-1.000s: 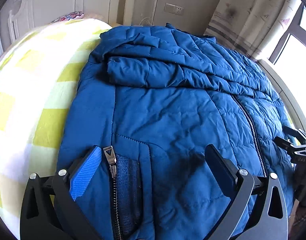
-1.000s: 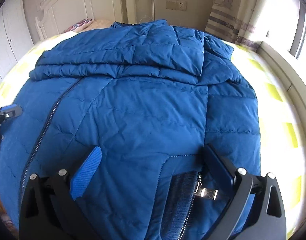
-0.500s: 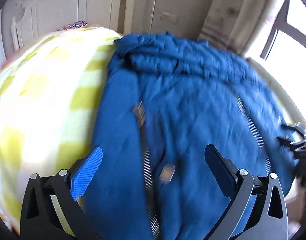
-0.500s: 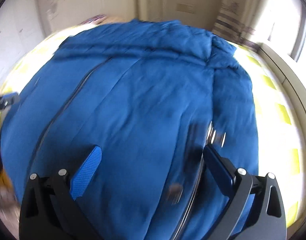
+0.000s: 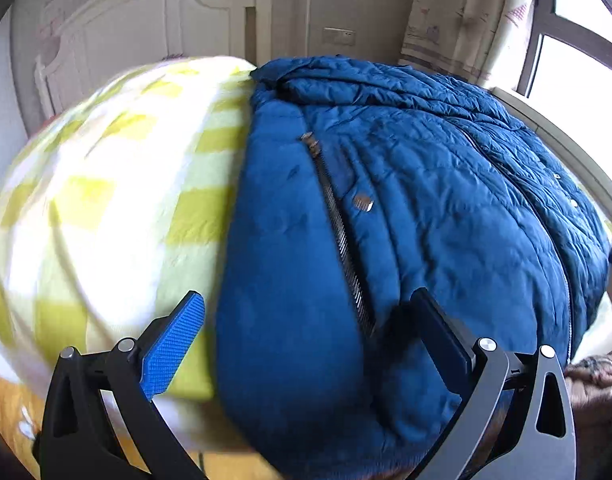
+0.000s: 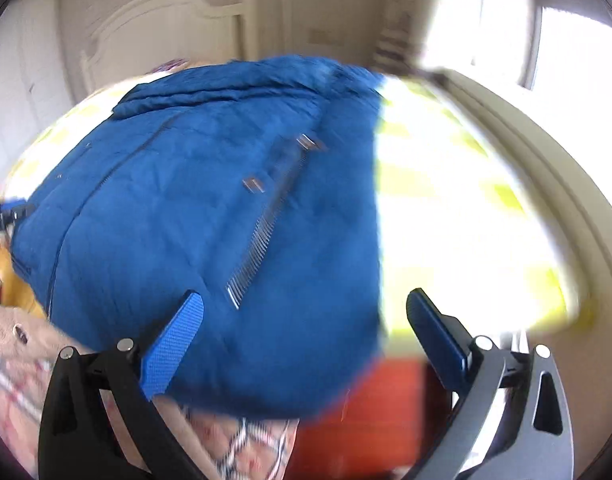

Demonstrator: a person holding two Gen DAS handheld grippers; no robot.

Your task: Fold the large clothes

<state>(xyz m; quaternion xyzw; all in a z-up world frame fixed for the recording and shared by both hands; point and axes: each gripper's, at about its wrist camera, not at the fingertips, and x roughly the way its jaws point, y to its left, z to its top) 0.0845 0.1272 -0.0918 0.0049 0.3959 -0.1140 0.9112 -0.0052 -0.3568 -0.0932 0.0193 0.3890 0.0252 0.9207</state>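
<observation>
A large blue quilted jacket (image 5: 425,216) lies spread on a bed, its hem hanging toward me and a side zipper (image 5: 337,224) running down it. My left gripper (image 5: 306,336) stands open over the jacket's left hem corner, with nothing between its fingers. The right wrist view is blurred; it shows the same jacket (image 6: 210,216) with its other side zipper (image 6: 262,232). My right gripper (image 6: 302,328) is open at the jacket's right hem corner, holding nothing.
The bed carries a yellow-and-white checked cover (image 5: 106,208) (image 6: 445,208) and has a white headboard (image 5: 154,28) at the far end. A window (image 5: 577,52) and its sill lie to the right. A person's patterned sleeve (image 6: 18,344) shows low left.
Both grippers have pulled back and down toward the jacket's hem, each sliding outward to its corner. The jacket lies where it was; both stay open.
</observation>
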